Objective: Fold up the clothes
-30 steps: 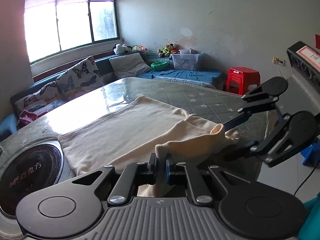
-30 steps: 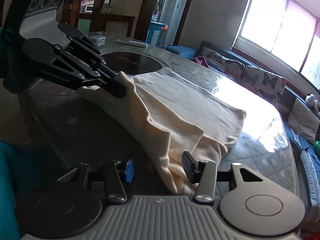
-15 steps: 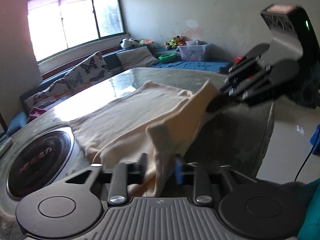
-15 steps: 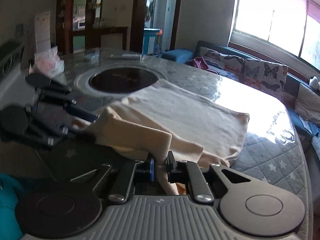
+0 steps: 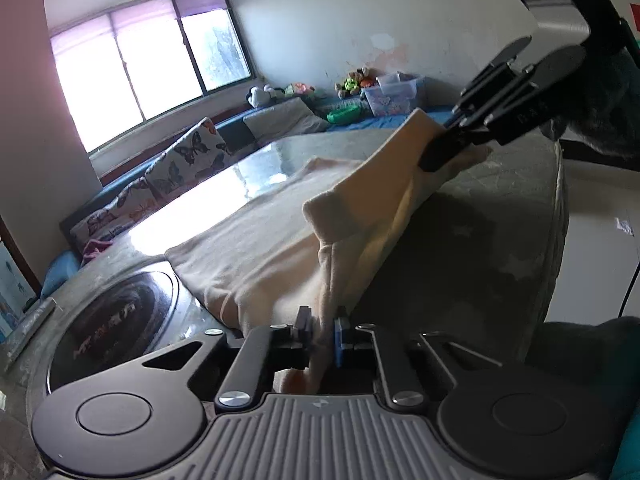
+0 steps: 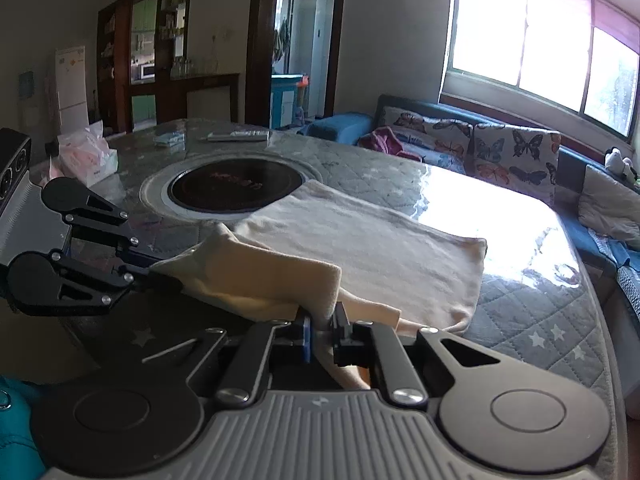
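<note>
A cream garment (image 5: 256,248) lies spread on the quilted table (image 5: 500,240), its near edge lifted into a taut fold. My left gripper (image 5: 322,320) has a corner of that edge between its pads, and its jaws are closing on it. Further along the same edge, my right gripper (image 5: 430,162) pinches the cloth up above the table. In the right wrist view my right gripper (image 6: 322,320) is shut on the cream garment (image 6: 360,240), and my left gripper (image 6: 172,280) holds the other corner at the left.
A round black hob (image 6: 236,188) is set into the table (image 6: 540,320) just beyond the garment. A tissue pack (image 6: 86,156) and a remote (image 6: 238,135) lie at the far side. A sofa with butterfly cushions (image 6: 516,152) runs under the window.
The right gripper shut on the cloth's near edge. The left gripper let go and took the corner again. Both lifted the edge off the table into a raised fold.
</note>
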Demonstrator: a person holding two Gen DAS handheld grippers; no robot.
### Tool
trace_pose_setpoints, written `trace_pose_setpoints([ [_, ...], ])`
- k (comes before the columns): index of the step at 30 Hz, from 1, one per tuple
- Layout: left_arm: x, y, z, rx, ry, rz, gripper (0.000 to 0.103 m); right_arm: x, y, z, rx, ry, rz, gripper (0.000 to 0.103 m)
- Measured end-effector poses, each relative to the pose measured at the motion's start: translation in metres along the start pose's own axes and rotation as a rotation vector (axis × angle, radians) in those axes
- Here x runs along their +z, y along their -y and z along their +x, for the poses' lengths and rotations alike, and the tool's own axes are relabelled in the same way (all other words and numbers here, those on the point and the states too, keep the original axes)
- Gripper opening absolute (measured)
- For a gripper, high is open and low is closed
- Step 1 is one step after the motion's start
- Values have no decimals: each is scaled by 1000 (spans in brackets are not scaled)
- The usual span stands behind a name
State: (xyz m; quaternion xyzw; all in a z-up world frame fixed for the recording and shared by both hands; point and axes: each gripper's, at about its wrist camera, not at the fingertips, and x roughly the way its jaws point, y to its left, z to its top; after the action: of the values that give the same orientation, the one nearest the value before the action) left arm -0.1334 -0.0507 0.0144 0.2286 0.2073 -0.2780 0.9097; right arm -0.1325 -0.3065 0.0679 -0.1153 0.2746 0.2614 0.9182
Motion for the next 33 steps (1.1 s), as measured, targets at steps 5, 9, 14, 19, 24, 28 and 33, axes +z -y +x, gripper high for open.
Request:
trace_pose_setpoints([
  [5, 6, -1, -24, -4, 40, -6, 10, 2, -4, -21, 8, 42, -5, 8],
  [9, 4, 4, -48, -25, 39, -14, 10, 0, -14, -41, 33, 48, -31, 8],
  [14, 1, 9, -82, -71, 35, -70, 10, -6, -34, -70, 81, 26, -58, 8],
  [19, 3, 6, -86, -62, 21, -68, 10, -1, -43, -73, 94, 2, -90, 8],
  [24, 19, -20, -75, -41, 62, -112, 10, 25, -27, -62, 77, 17, -93, 8],
  [28, 34, -43, -54, -22, 79, -145, 10, 49, -8, -45, 64, 22, -97, 8],
  [33, 49, -76, -13, 0, 64, -186, 10, 79, 20, -6, 57, -5, -88, 8],
])
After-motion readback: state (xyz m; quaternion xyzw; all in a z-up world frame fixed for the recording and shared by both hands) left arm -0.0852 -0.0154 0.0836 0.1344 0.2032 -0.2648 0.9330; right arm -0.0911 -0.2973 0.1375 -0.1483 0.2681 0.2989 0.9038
